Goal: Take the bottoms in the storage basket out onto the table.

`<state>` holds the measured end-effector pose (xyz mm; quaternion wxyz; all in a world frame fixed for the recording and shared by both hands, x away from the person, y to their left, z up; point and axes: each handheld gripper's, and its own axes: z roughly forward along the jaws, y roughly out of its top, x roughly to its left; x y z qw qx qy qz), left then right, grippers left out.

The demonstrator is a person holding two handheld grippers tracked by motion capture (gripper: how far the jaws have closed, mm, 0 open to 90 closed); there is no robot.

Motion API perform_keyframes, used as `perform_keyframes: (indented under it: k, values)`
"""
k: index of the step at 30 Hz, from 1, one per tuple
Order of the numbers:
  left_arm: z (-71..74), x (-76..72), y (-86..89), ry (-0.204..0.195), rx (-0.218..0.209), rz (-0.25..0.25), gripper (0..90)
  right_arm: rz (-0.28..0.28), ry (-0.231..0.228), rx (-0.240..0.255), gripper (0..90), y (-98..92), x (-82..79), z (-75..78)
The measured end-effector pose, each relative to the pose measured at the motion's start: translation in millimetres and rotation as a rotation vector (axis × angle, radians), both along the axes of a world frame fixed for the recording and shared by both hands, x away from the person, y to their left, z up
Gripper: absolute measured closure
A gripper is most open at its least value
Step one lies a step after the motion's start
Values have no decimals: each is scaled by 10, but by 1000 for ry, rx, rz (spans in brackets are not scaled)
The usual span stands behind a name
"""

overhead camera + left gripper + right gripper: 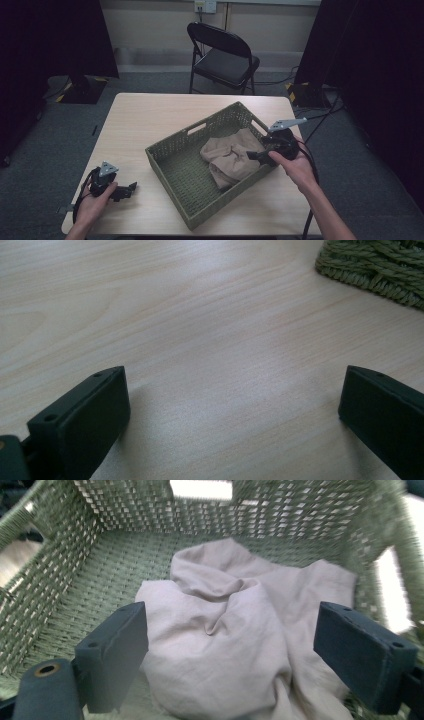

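black folding chair (223,55) behind wooden table (150,115), grey carpet floor (45,150)

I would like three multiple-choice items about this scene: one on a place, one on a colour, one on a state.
1. Where does the beige cloth lie?
A. on the chair
B. inside the basket
C. on the bare table

2. What colour is the woven basket?
A. green
B. red
C. white

3. How stand the jaws of the right gripper?
A. shut on the cloth
B. shut on the basket rim
C. open

Answers:
1 B, the basket walls stand around the cloth in the right gripper view.
2 A, the weave is olive green in the high view.
3 C, the jaws stand wide apart with the cloth showing between them.
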<state>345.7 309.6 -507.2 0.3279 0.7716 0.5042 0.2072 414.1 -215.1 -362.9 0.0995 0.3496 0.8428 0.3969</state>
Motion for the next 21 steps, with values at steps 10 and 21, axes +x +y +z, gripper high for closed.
perform_keyframes:
  k: [10,21]
  values:
    - [0,0,0,0,0,0,0,55,97,-83,137,253,308,-178]
    - [2,0,4,1,5,-4,0,100,213,-158,149,446,491,-386]
